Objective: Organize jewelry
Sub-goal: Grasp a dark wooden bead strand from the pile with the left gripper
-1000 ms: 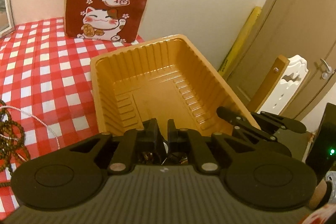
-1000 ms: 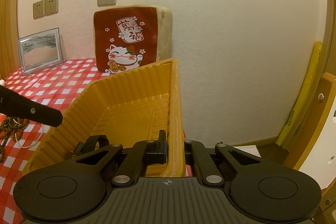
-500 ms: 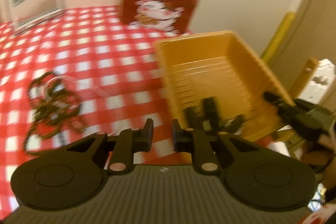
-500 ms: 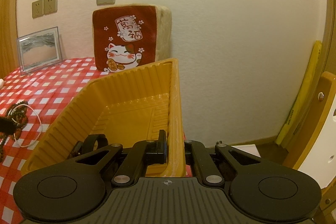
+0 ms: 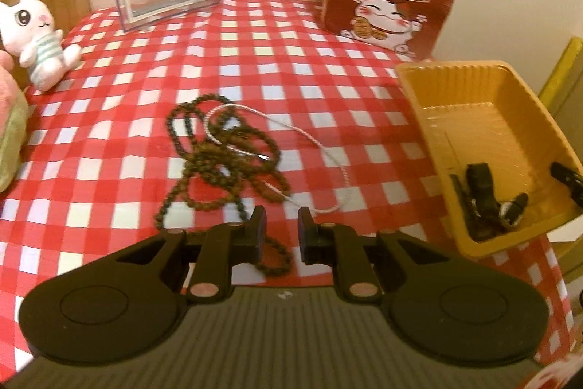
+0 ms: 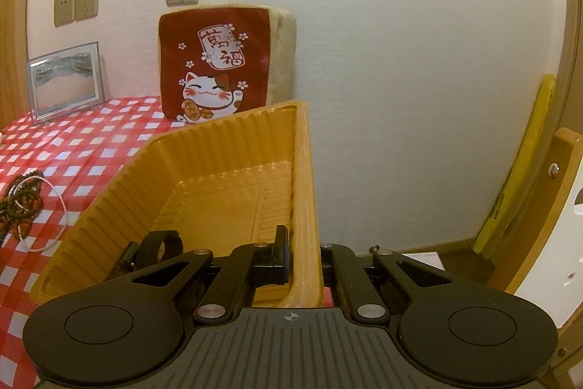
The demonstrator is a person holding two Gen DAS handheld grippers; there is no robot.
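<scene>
Your left gripper point(image 5: 280, 228), fingers slightly spread and empty, may snag the tangled bead necklace point(image 5: 222, 166); your right gripper point(image 6: 302, 257) pinches the tray point(image 6: 204, 170) wall.

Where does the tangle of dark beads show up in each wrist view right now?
Left wrist view: the dark bead strands lie in the centre, on the checked cloth just ahead of the left tool.
Right wrist view: the strands sit at the far left edge, left of the yellow tray.
Shared landmark: the red lucky-cat cushion against the back wall.
</scene>
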